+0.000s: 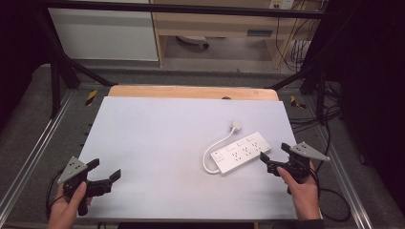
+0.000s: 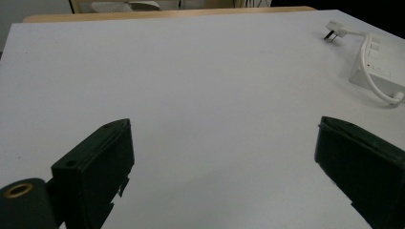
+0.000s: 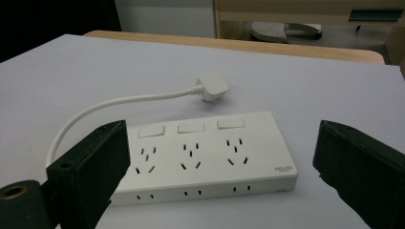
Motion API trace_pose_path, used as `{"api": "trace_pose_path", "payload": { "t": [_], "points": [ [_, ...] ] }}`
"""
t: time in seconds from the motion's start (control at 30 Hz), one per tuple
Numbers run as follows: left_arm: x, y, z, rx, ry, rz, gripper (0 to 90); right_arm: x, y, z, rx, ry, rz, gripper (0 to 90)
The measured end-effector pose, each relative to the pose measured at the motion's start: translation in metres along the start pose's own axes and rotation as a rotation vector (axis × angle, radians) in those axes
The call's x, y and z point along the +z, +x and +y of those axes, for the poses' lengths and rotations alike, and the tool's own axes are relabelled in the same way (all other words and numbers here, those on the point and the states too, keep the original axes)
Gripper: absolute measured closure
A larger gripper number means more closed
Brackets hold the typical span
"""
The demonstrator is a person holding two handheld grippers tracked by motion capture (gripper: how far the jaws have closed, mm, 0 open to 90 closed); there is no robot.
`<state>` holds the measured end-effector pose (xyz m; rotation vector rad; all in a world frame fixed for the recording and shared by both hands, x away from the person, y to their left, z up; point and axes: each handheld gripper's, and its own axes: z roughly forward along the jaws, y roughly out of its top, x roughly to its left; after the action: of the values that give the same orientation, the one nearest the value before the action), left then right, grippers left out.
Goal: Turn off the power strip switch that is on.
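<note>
**Right tool waits beside the white power strip**

A flat white plastic power strip [image 1: 241, 152] with three switches and rows of plug holes lies on the pale grey desk [image 1: 157, 138], on the right side. Its short white cord [image 1: 213, 145] bends around the left end and goes to a white plug [image 1: 236, 125] lying just behind the strip, on the far side.

The right tool [image 1: 273, 158] is held by a hand at the near right edge of the desk. Its black jaws are spread wide and point at the strip's right end, just beside it but not touching. In the right gripper view the strip [image 3: 200, 155] lies between the two jaws, a little farther off.

The left tool [image 1: 106, 171] is at the near left corner, well apart from the strip. Its jaws are spread wide too, with nothing between them but bare desk.
</note>
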<state>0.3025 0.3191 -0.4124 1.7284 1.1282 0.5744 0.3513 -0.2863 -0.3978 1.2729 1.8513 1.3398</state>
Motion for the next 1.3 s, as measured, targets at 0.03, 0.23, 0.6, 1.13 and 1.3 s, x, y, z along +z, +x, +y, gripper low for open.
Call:
{"api": "trace_pose_path", "payload": {
  "t": [0.03,0.23,0.6,1.13,1.3],
  "points": [
    [0.000,0.000,0.000,0.000,0.000,0.002,5.8,0.000,0.000,0.000,0.000,0.000,0.000,5.8],
    [0.001,0.000,0.000,0.002,0.005,0.000,5.8,0.000,0.005,0.009,0.003,-0.004,0.010,7.9],
    [0.001,0.000,-0.001,0.003,0.010,-0.002,5.8,0.006,0.010,0.018,-0.024,0.033,-0.007,11.8],
    [0.002,0.000,-0.001,0.001,0.016,0.002,5.8,0.013,0.014,0.037,-0.067,0.110,-0.014,14.5],
    [0.002,0.001,-0.001,-0.016,0.012,0.009,5.8,0.017,0.017,0.043,-0.078,0.121,-0.009,11.6]
  ]
}}
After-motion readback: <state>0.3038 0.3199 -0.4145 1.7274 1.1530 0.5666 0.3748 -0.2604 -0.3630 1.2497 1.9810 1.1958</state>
